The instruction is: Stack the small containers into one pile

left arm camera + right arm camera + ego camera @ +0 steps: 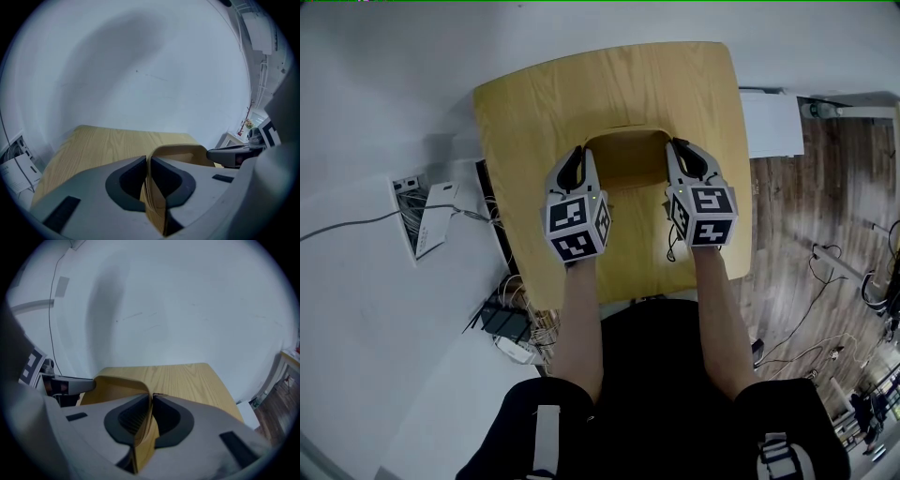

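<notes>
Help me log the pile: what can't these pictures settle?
- Whether the container is one or several nested: head view shows one rim; in both gripper views the jaws cover the pinched walls.
- Its side walls: head view, under the left gripper and right gripper.
- Lifted or resting on table: no view tells.

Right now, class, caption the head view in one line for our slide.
Left gripper and right gripper each clamp a wall of one wooden container at the table.
</notes>
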### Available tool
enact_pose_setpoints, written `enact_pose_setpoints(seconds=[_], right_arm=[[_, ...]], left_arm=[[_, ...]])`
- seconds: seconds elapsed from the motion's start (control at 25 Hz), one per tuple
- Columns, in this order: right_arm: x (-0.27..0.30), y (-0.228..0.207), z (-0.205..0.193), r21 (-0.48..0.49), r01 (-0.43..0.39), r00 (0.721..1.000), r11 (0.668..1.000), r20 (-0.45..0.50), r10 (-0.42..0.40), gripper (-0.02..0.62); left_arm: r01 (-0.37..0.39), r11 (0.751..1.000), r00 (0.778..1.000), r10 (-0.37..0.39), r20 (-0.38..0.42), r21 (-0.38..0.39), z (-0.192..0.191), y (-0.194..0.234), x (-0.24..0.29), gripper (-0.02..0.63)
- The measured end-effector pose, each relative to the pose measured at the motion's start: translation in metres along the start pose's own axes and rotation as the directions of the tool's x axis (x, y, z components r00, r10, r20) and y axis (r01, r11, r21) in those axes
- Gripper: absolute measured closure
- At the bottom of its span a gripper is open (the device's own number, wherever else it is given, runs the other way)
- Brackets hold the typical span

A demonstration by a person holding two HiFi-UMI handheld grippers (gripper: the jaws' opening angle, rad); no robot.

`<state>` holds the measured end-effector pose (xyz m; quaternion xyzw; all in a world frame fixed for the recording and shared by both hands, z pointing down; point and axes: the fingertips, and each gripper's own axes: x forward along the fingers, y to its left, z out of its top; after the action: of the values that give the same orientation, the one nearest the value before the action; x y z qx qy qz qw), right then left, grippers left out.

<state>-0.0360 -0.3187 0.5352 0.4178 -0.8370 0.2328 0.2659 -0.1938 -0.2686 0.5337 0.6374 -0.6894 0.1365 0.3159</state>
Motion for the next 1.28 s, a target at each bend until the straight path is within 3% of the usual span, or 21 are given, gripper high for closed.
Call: enact_pose_setpoints(seconds=[0.56,0.92,1.04,1.12,1.2,1.28], right_arm=[[0.003,0.002,0.002,0.013,-0.026,0.999,1.000,-0.039,0.026,0.563],[-0.002,0.002,-0.010,0.016,-0.023,0.994,1.000,-0.110,0.025,0.561],[-0.004,0.000,-0.008,-0.020,0.004,0.994,1.000,-0.105,-0.007,0.561],[-0.006,0.002,-0.001,-0.042,0.004,0.997,0.999,-0.081,-0.007,0.522],[-0.007,0.004,0.011,-0.063,0.001,0.999,0.998,-0.034,-0.003,0.517],[-0.010,0.008,0.023,-0.085,-0.001,1.000,0.996,0.018,0.003,0.556]], left_arm=[[0.011,1.000,0.998,-0.012,-0.061,-0.013,-0.013,0.001,0.005,0.571],[0.017,1.000,0.994,-0.017,-0.105,-0.002,-0.021,-0.001,0.000,0.563],[0.024,1.000,0.997,-0.024,-0.068,0.008,-0.012,-0.001,-0.004,0.488],[0.028,1.000,0.999,-0.027,-0.025,0.012,-0.003,-0.001,-0.008,0.479],[0.029,1.000,0.999,-0.029,0.032,0.011,0.008,-0.001,-0.011,0.489],[0.036,0.999,0.995,-0.036,0.088,0.002,0.019,-0.002,-0.014,0.556]])
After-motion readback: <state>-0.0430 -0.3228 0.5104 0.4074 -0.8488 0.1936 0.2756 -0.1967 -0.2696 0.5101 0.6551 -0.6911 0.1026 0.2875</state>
